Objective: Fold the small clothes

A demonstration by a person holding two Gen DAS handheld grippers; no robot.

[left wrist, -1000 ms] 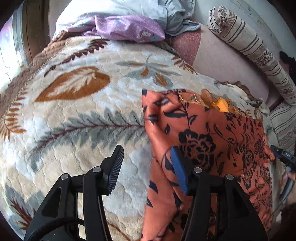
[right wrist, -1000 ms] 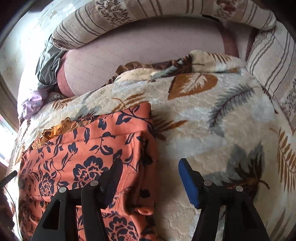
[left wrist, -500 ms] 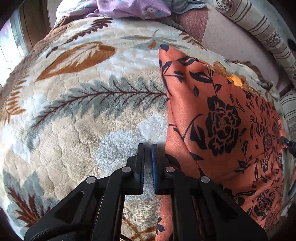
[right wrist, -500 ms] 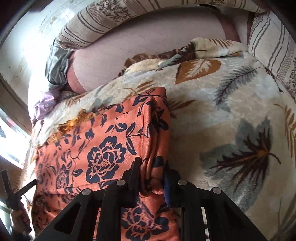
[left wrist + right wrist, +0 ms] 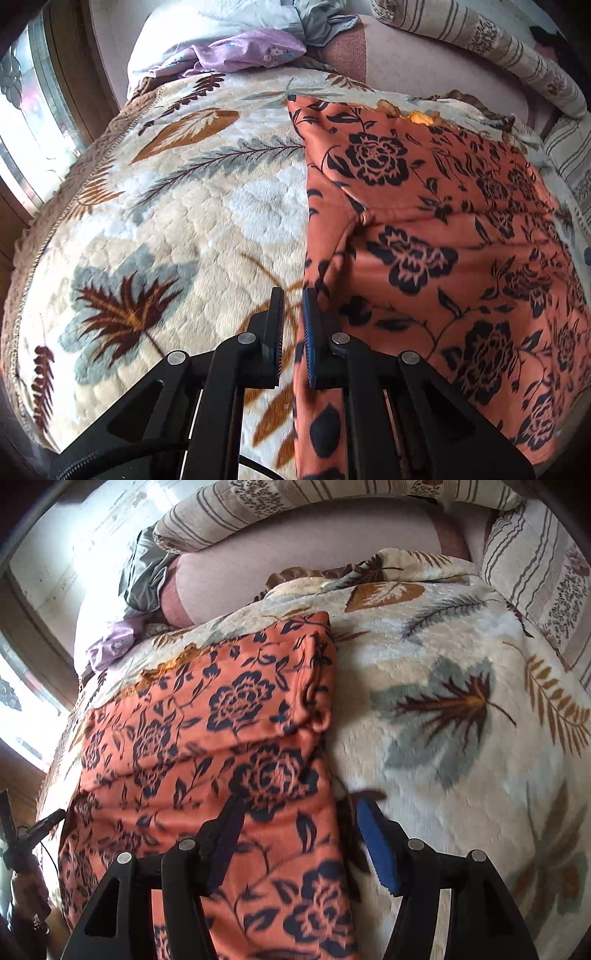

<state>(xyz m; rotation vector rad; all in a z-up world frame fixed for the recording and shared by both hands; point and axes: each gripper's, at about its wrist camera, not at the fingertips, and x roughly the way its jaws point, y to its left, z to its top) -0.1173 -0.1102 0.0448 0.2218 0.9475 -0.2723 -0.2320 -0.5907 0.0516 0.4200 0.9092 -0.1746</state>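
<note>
One orange floral garment (image 5: 436, 236), spread over one leaf-patterned blanket (image 5: 192, 221). One lilac cloth (image 5: 251, 53) and one grey cloth (image 5: 321, 22) bunched at the far end. Two striped pillows: one long (image 5: 303, 506), one at the right (image 5: 535, 568). Two grippers: left gripper (image 5: 292, 325), right gripper (image 5: 295, 834).

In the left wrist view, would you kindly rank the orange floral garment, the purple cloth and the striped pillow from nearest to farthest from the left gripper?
1. Orange floral garment: beside the left gripper, right.
2. Purple cloth: far edge, upper middle.
3. Striped pillow: top right, roughly as far; too close to call.
</note>
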